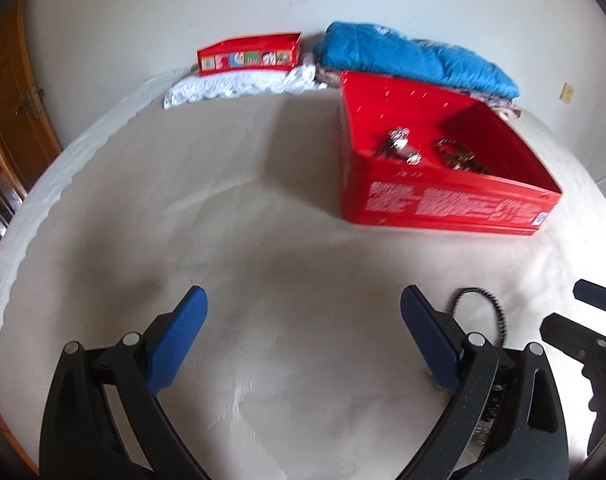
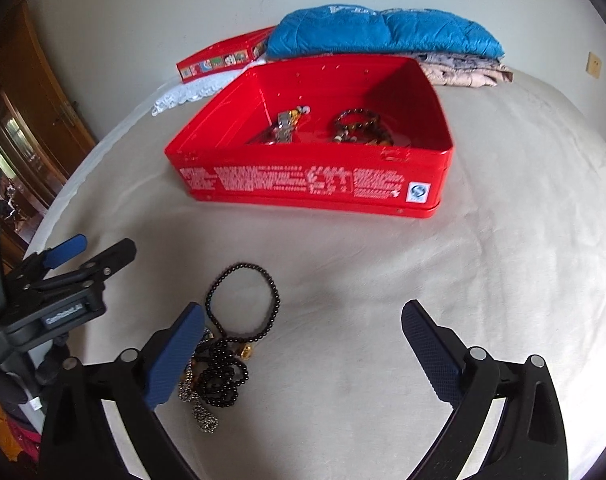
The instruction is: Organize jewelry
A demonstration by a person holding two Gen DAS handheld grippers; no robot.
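Observation:
An open red tin box [image 2: 311, 184] sits on the cream bedcover, holding a metal piece [image 2: 285, 126] and beaded bracelets [image 2: 359, 128]. A tangle of black bead necklaces [image 2: 223, 376] with a silver chain [image 2: 205, 414] and a gold charm [image 2: 247, 351] lies in front of the box. My right gripper [image 2: 303, 312] hangs open above the cover, its left pad [image 2: 175, 356] over the tangle's edge, nothing held. My left gripper [image 1: 303, 300] is open and empty over bare cover, left of the black beads [image 1: 501, 316]. The box [image 1: 443, 204] lies ahead to its right.
The red box lid [image 1: 251, 56] rests on a white lace cloth [image 1: 231, 88] by the wall. Folded blue fabric [image 2: 383, 32] lies on patterned cloth [image 2: 463, 68] behind the box. A wooden door [image 1: 15, 92] stands at the left. The bedcover [image 2: 483, 280] has bare stretches on both sides.

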